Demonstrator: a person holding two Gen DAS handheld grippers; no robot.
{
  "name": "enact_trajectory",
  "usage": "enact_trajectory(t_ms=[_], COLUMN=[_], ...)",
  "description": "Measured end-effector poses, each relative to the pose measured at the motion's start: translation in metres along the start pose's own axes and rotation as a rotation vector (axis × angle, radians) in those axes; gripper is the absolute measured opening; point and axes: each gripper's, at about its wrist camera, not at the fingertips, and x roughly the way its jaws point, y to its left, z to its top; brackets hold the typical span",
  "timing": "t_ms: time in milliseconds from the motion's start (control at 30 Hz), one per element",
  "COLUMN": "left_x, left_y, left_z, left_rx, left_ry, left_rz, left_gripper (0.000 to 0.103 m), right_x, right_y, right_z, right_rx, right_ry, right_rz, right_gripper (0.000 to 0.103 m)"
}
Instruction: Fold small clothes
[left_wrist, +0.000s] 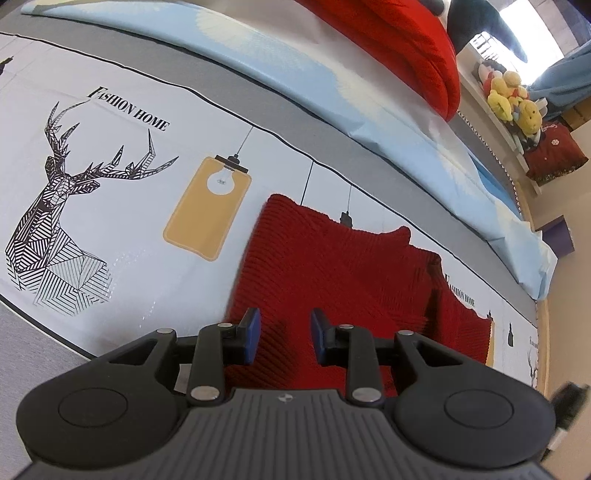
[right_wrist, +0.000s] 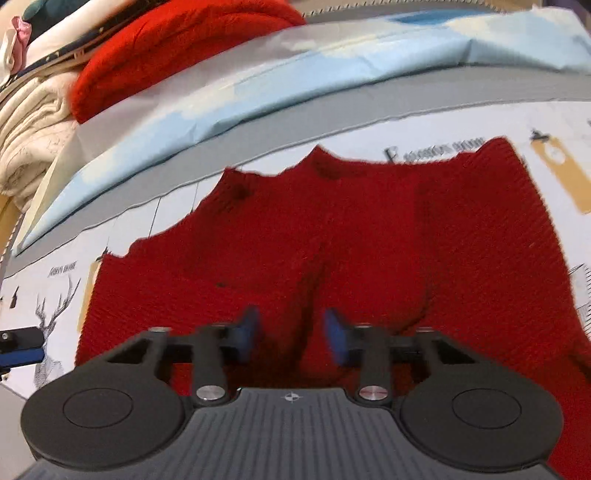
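Clothes pile (right_wrist: 177, 48) behind; bare printed sheet (left_wrist: 147, 236) leftward

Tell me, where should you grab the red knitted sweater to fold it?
Probably by the near edge of the red knitted sweater, coming down from above. It lies flat on the printed sheet, so only an edge can be pinched up. A raised fold runs between the right hand-held gripper's pads.

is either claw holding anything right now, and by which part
Nothing looks held. The left claw is open over the red knit garment near its closer edge; the right claw straddles a raised crease there, pads apart.
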Motion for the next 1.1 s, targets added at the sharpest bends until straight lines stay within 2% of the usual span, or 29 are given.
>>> enact_trajectory(t_ms=[67, 200, 267, 333, 367, 433, 500, 533, 600, 667, 833, 867, 900, 933, 1000, 1067, 1100], left_x=[-0.001, -0.004, -0.005, -0.005, -0.005, -0.003, -0.002, -0.001, 0.001, 0.003, 0.011, 0.013, 0.015, 0.017, 0.018, 0.018, 0.017], left_y=[0.0, 0.001, 0.0, 0.0, -0.001, -0.002, -0.003, -0.003, -0.004, -0.005, -0.008, -0.009, -0.009, -0.009, -0.009, -0.008, -0.008], left_z=[0.001, 0.002, 0.002, 0.001, 0.0, -0.001, -0.001, -0.002, -0.003, -0.003, -0.005, -0.006, -0.007, -0.008, -0.008, -0.007, -0.007], left_rx=[-0.002, -0.004, -0.001, 0.005, 0.007, 0.012, 0.017, 0.02, 0.023, 0.03, 0.042, 0.045, 0.047, 0.047, 0.05, 0.048, 0.047], left_ry=[-0.003, -0.01, -0.013, -0.015, -0.015, -0.012, -0.008, -0.006, -0.002, -0.001, 0.015, 0.02, 0.026, 0.03, 0.033, 0.03, 0.028], left_rz=[-0.002, -0.002, 0.002, 0.008, 0.012, 0.018, 0.021, 0.023, 0.024, 0.025, 0.027, 0.028, 0.029, 0.029, 0.029, 0.031, 0.031], left_gripper=[0.031, 0.031, 0.031, 0.031, 0.031, 0.031, 0.031, 0.031, 0.034, 0.035, 0.035, 0.035, 0.035, 0.035, 0.035, 0.035, 0.035], right_x=[-0.017, -0.084, -0.109, -0.107, -0.1, -0.074, -0.048, -0.041, -0.037, -0.039, -0.045, -0.043, -0.042, -0.042, -0.054, -0.075, -0.082], right_y=[0.0, 0.007, 0.002, -0.014, -0.025, -0.053, -0.081, -0.089, -0.099, -0.104, -0.13, -0.136, -0.142, -0.142, -0.132, -0.103, -0.095], right_z=[0.002, 0.007, 0.002, -0.003, -0.007, -0.015, -0.025, -0.028, -0.025, -0.017, -0.006, -0.005, -0.003, -0.001, 0.005, 0.015, 0.017], right_rx=[0.028, 0.015, 0.028, 0.108, 0.16, 0.306, 0.464, 0.512, 0.524, 0.535, 0.63, 0.644, 0.653, 0.654, 0.582, 0.409, 0.361], right_ry=[-0.075, -0.376, -0.485, -0.467, -0.414, -0.246, -0.073, -0.045, -0.056, -0.09, -0.105, -0.096, -0.088, -0.097, -0.182, -0.301, -0.333], right_rz=[0.029, 0.114, 0.125, 0.071, 0.026, -0.023, -0.026, -0.021, -0.015, -0.033, -0.038, -0.041, -0.042, -0.039, 0.006, 0.057, 0.076], right_gripper=[0.01, 0.01, 0.01, 0.01, 0.01, 0.012, 0.015, 0.015, 0.018, 0.026, 0.027, 0.026, 0.01, 0.01, 0.009, 0.009, 0.01])
